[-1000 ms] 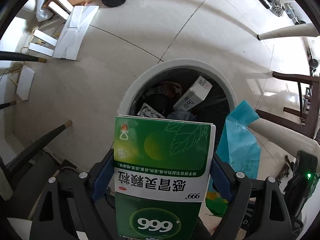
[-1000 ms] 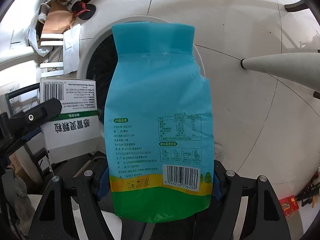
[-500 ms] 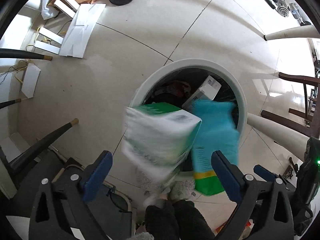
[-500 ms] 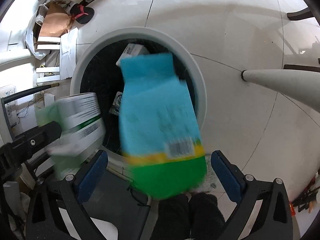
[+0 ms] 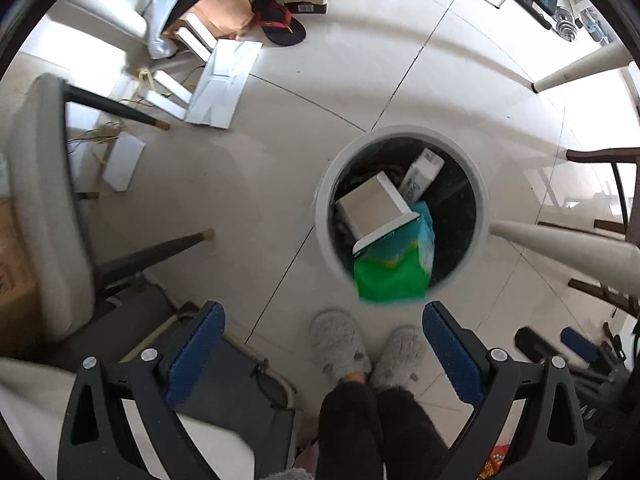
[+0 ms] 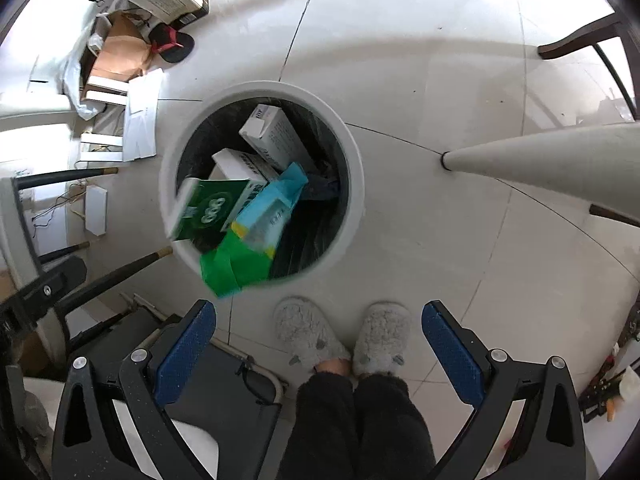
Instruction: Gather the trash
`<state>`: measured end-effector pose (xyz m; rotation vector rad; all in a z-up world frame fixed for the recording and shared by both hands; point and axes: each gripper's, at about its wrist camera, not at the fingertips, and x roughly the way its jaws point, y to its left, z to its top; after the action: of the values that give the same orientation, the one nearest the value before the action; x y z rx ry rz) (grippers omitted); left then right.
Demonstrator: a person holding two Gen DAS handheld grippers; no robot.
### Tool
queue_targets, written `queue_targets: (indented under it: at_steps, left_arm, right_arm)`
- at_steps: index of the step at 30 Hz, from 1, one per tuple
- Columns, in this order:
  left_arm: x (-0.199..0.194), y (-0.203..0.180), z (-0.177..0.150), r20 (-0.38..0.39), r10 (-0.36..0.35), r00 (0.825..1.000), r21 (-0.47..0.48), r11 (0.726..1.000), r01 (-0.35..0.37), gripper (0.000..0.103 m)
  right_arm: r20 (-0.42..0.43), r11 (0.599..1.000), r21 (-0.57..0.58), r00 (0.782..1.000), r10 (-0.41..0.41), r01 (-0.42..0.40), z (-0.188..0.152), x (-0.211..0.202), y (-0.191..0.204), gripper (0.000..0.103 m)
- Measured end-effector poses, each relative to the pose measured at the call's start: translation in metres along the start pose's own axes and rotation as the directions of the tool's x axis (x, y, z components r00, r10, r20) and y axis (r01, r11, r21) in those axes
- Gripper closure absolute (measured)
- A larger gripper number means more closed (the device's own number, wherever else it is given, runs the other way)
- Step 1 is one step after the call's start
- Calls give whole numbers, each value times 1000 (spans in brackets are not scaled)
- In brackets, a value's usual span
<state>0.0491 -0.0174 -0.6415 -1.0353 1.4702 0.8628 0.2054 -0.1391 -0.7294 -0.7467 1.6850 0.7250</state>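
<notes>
Both claws spread wide, nothing between the blue pads. My left claw [image 5: 322, 344] and right claw [image 6: 319, 336] both look straight down at the tiled floor [image 6: 460, 248], with my grey slippers [image 6: 308, 334] just below the round white trash bin [image 6: 354, 168]. The green medicine box [image 6: 210, 208] is at the bin's mouth on the side toward the chair, tilted and blurred; I cannot tell whether it is resting on the rim or in the air. From the left camera I see the same box [image 5: 376, 206] from its pale side. The blue-and-green pouch [image 6: 256, 236] is just beside it, touching or overlapping it, its green end hanging over the near rim; in the left view that pouch [image 5: 394, 268] sits under the box's lower edge. Deeper inside the black liner lies a white carton [image 6: 276, 138]. Dark chair legs [image 6: 108, 276] to the left, a pale table leg [image 6: 540, 152] to the right, flattened cardboard [image 5: 222, 84] and a sandal [image 5: 280, 26] farther off.
</notes>
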Motion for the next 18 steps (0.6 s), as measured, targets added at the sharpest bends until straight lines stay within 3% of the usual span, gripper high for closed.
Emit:
queue_targets:
  at_steps: [6, 10, 18]
  left_arm:
    - [-84, -12, -51, 25, 11, 1000, 20, 1000, -11, 2]
    - [-159, -32, -86, 58, -13, 998, 50, 999, 10, 2]
    - [-285, -70, -125, 113, -143, 983, 167, 978, 123, 2]
  right_arm:
    - [49, 999, 7, 998, 35, -36, -47, -89, -6, 0]
    - [88, 996, -11, 993, 84, -84, -84, -177, -13, 0]
    - [149, 983, -62, 972, 181, -174, -148, -342, -40, 0]
